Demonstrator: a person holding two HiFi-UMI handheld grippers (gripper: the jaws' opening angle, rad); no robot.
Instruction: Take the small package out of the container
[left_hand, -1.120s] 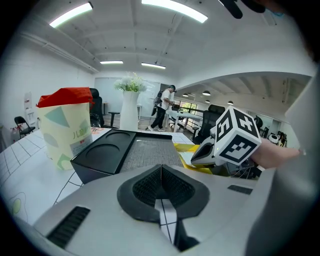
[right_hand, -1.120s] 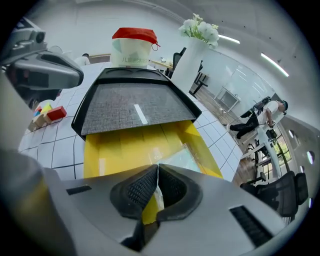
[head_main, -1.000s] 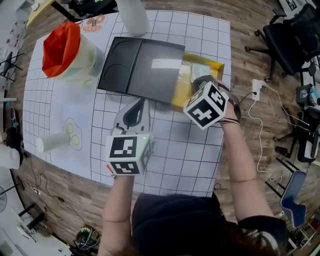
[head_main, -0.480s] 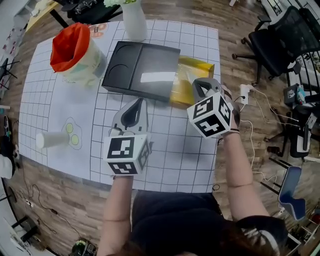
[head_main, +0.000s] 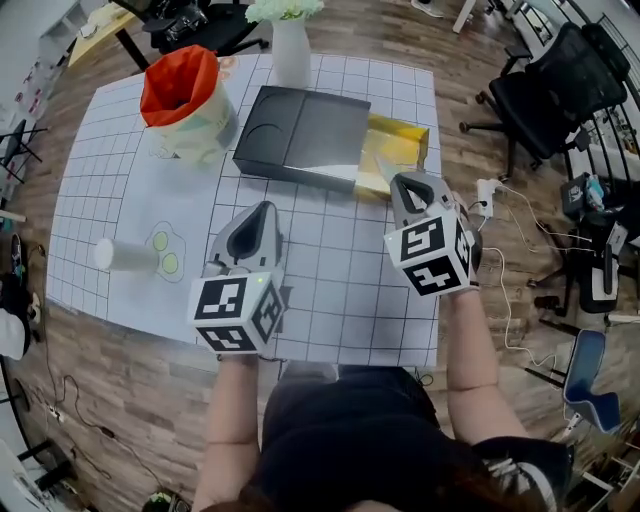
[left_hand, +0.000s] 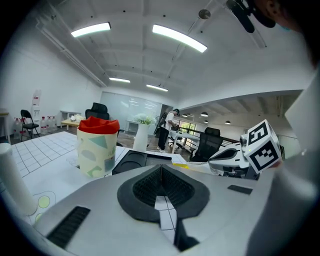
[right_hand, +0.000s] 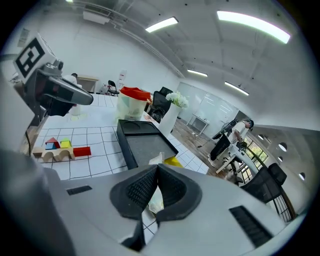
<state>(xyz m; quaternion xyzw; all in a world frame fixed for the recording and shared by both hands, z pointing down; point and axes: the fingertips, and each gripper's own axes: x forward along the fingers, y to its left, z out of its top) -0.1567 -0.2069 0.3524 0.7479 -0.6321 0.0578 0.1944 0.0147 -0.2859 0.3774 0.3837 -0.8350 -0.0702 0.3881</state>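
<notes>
My right gripper (head_main: 400, 183) is shut on a small pale package (head_main: 381, 172), held over the mat just in front of the open yellow container (head_main: 405, 143). In the right gripper view the package (right_hand: 156, 159) sticks out between the closed pads, with the yellow container (right_hand: 173, 161) just beyond. My left gripper (head_main: 262, 210) hovers over the middle of the mat, shut with nothing in it; in the left gripper view its pads (left_hand: 150, 185) meet.
A black tray (head_main: 305, 135) lies left of the yellow container. A red-lined paper bag (head_main: 185, 95) and a white vase (head_main: 290, 50) stand at the back. A white cylinder (head_main: 125, 255) lies at the left. Coloured toy blocks (right_hand: 60, 148) sit on the mat.
My right gripper has pulled back from the yellow container toward me with the package in it. The left gripper has stayed over the mat's middle; the head view has shifted.
</notes>
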